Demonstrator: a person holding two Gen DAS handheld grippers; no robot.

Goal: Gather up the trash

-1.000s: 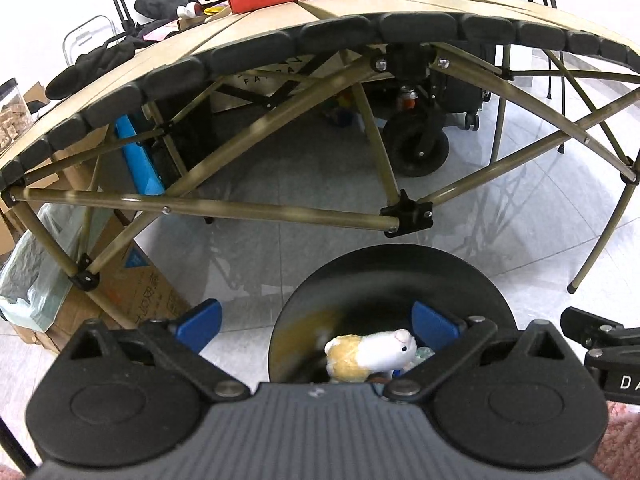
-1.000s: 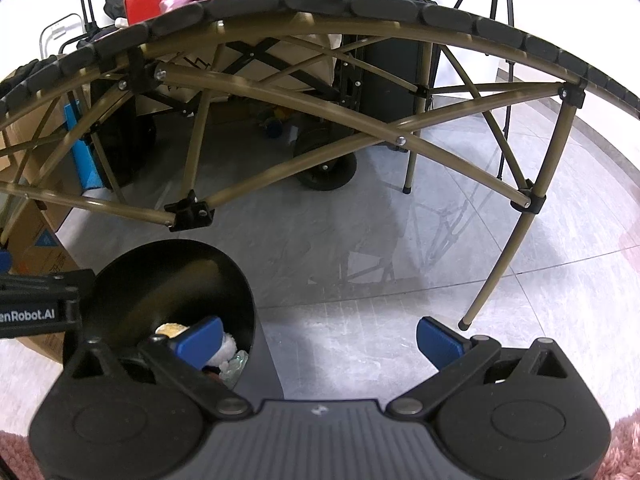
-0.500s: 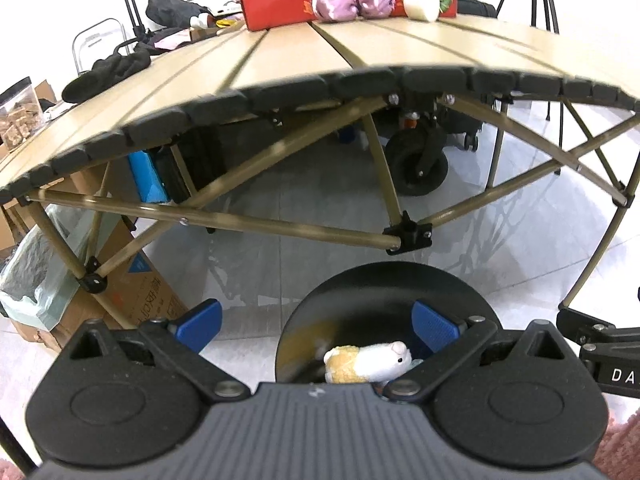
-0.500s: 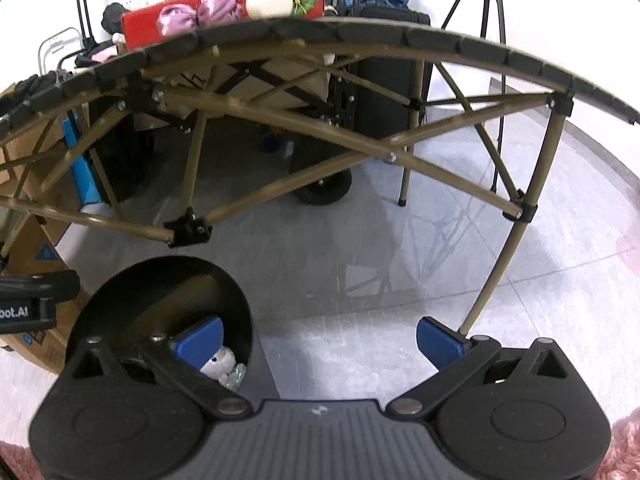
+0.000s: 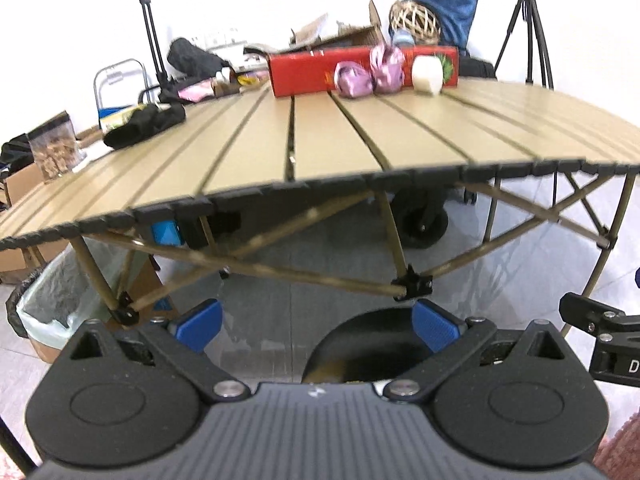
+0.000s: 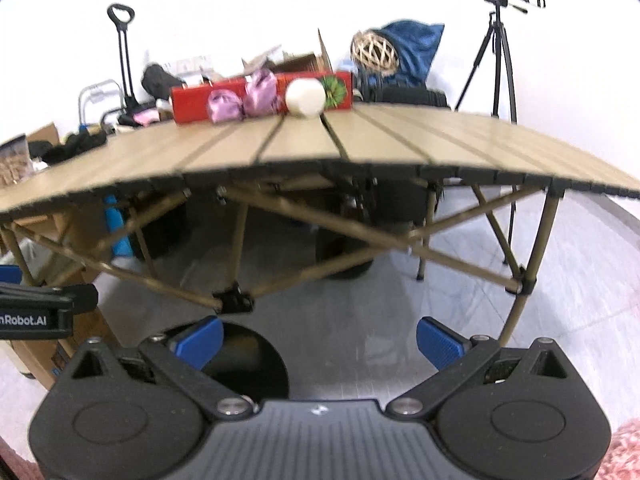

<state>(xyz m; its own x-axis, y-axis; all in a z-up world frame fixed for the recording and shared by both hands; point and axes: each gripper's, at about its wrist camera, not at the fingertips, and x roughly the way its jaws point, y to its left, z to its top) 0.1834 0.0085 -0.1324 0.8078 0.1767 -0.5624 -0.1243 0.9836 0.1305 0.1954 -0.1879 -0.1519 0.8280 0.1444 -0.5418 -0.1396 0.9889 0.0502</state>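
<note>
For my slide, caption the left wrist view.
Open left gripper above black bin, facing slatted table with red box.

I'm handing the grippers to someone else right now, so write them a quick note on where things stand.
Left gripper: open, empty.
Right gripper: open, empty.
Both are held low in front of the table, over the black bin on the floor.
Left to collect at the table's far edge: two purple wrappers and a white cup, in front of the red box.
Done: unclear; the bin's contents aren't visible now.
</note>
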